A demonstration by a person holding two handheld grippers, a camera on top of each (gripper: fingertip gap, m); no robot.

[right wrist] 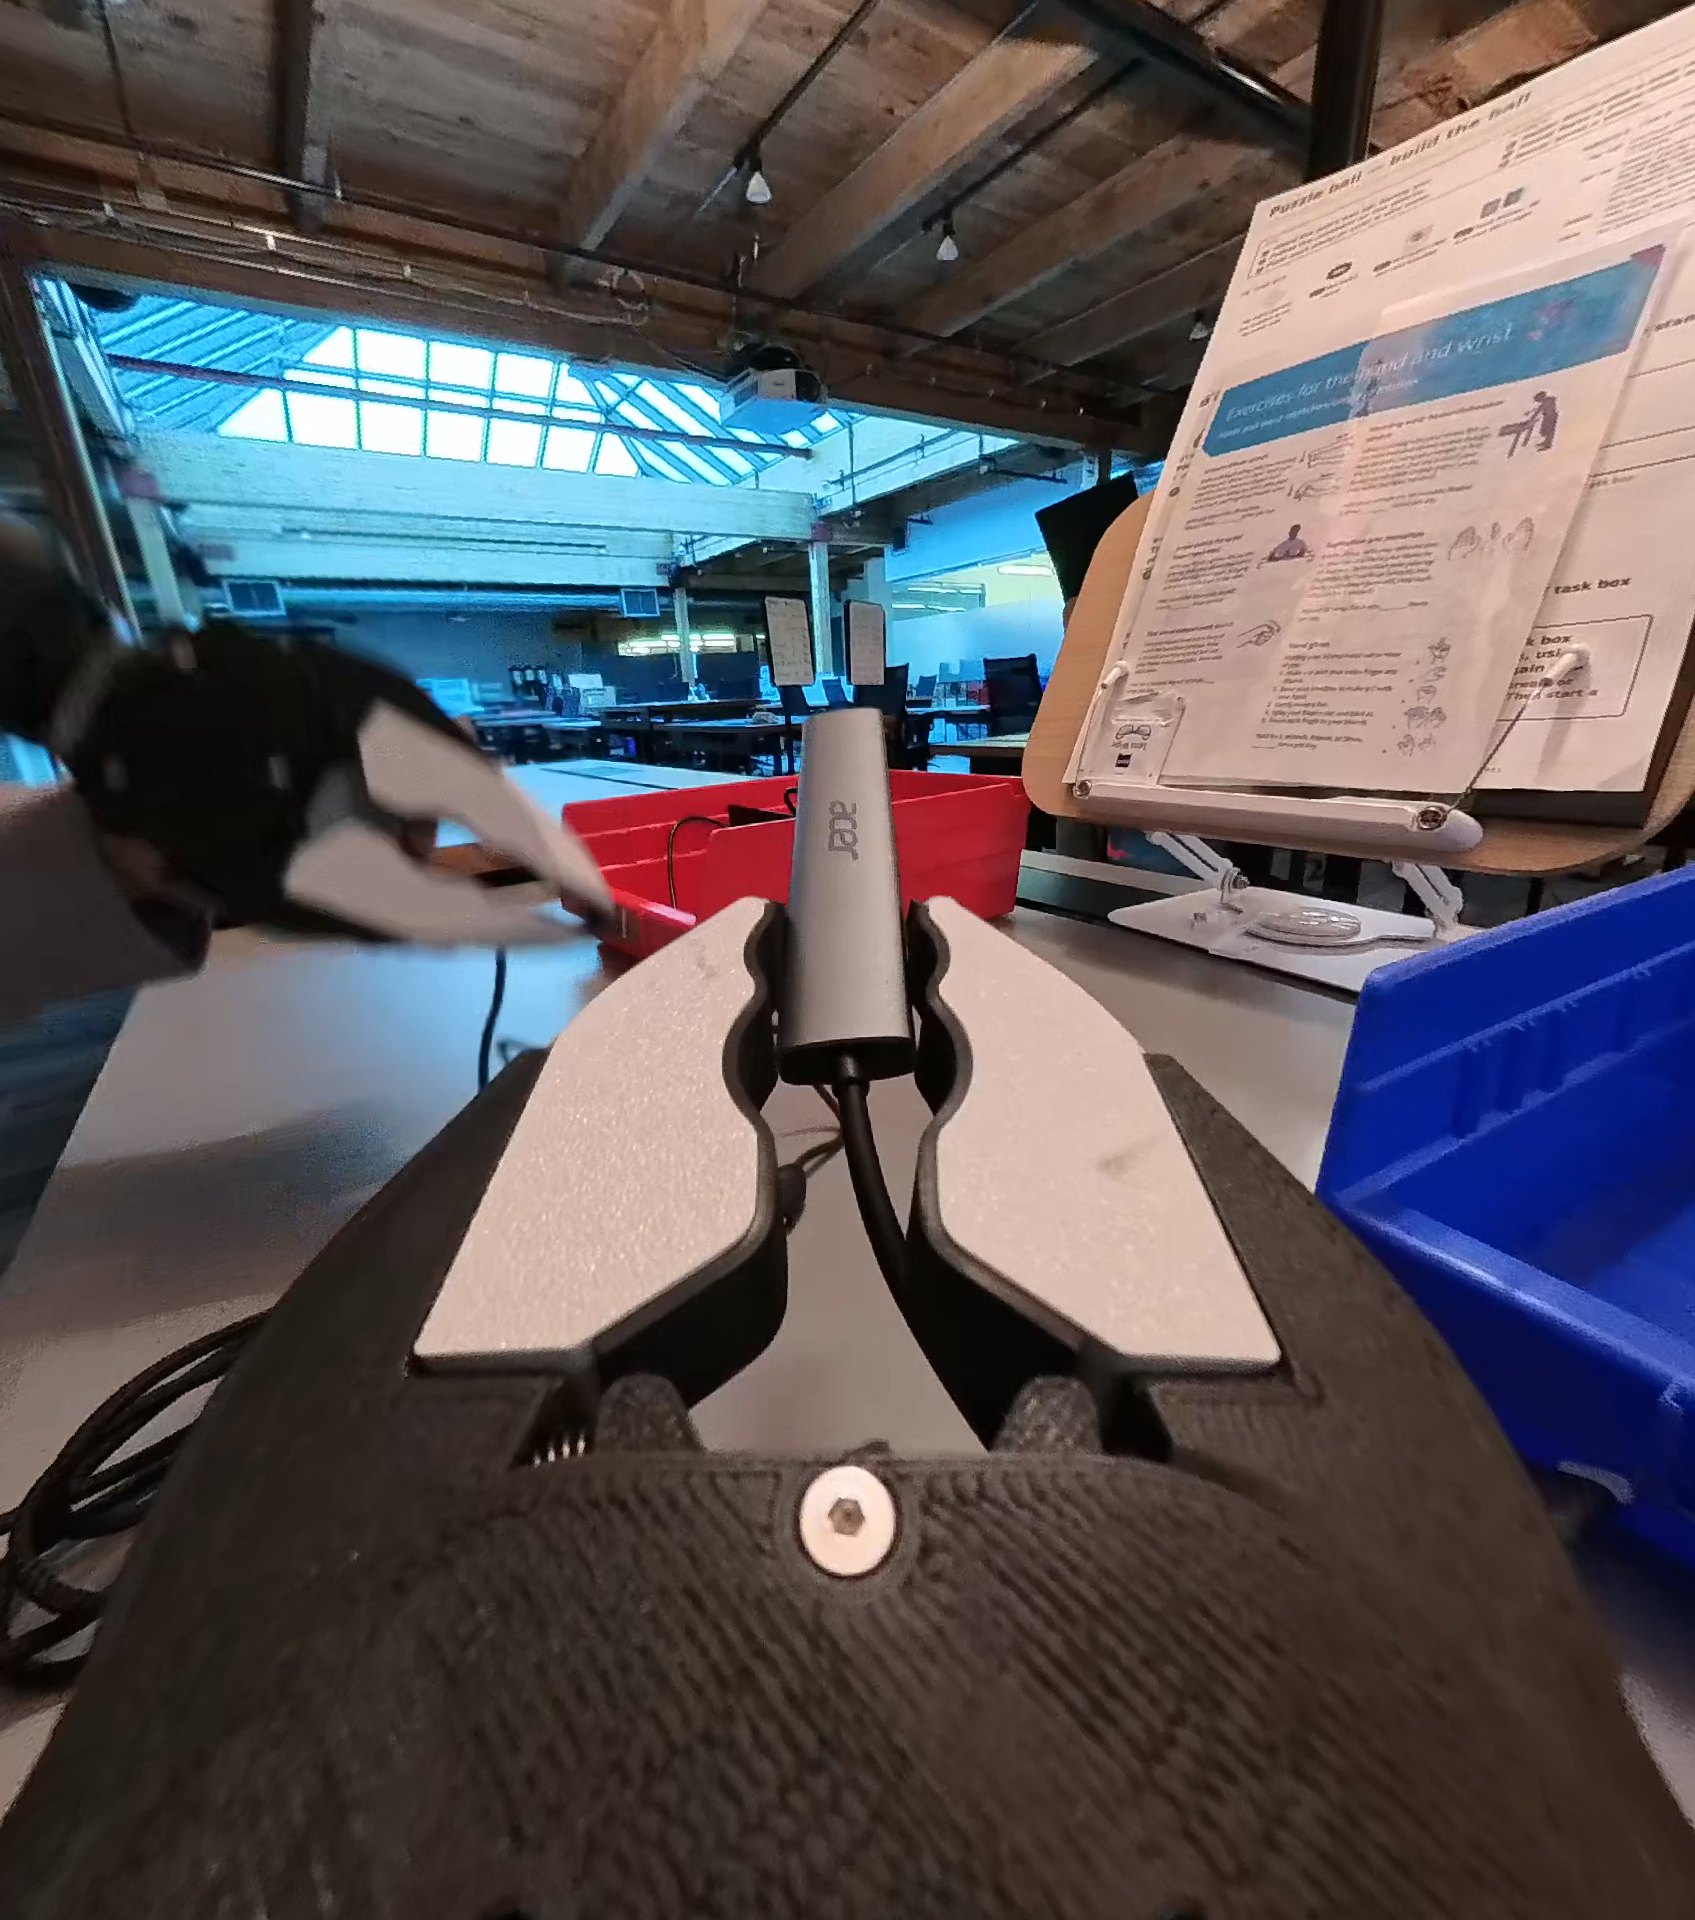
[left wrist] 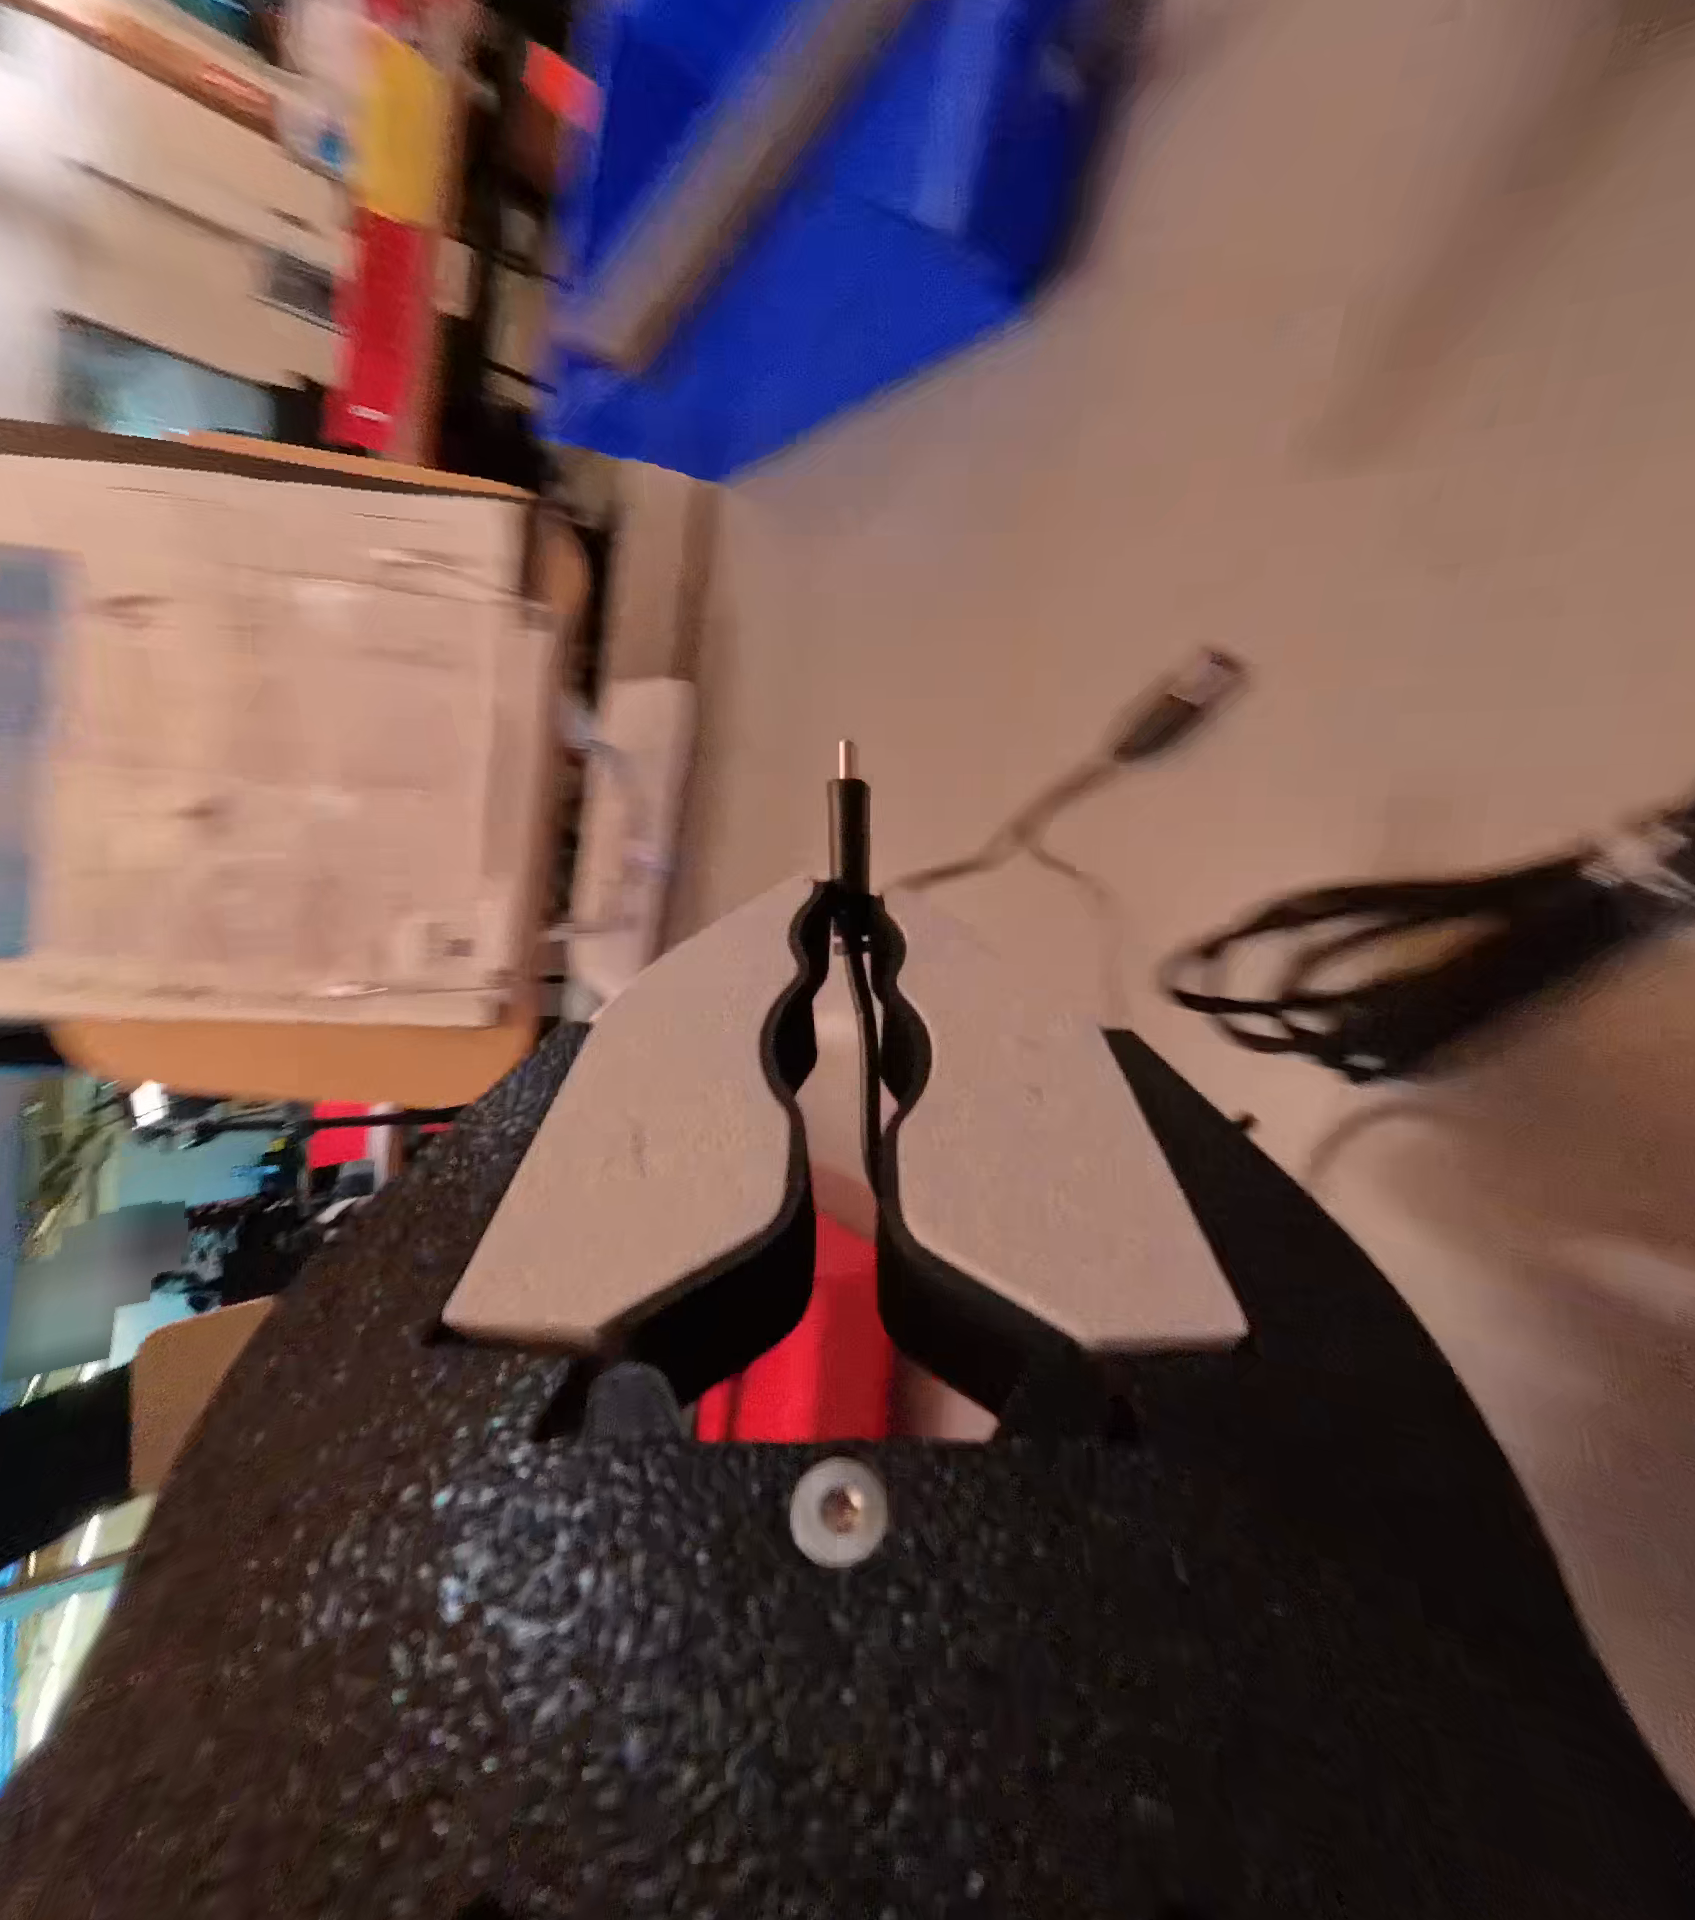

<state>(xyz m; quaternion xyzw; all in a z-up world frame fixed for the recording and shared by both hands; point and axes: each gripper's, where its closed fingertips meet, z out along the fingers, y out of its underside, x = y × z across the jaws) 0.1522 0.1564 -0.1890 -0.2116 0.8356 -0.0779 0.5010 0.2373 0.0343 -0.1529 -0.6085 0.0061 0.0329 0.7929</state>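
A grey hub [right wrist: 845,894] was clamped upright by the right gripper [right wrist: 845,935] above a grey table [right wrist: 303,1081], beside a blue bin [right wrist: 1591,1174]. A black cable plug [left wrist: 845,821] was pinched by the left gripper [left wrist: 848,904]; its blurred surroundings possibly included cartons [left wrist: 199,727].

Your left wrist view rides on the left gripper [left wrist: 848,904] and is rolled sideways, so the table [left wrist: 1290,582] stands like a wall from 12 to 4 o'clock; everything beyond the fingers is smeared. Your right wrist view sits level and low on the right gripper [right wrist: 843,935], facing across the table [right wrist: 303,1049] into the hall. Both views share the blue bin [left wrist: 822,239] [right wrist: 1601,1195], at 12 o'clock in the left and 3 o'clock in the right.
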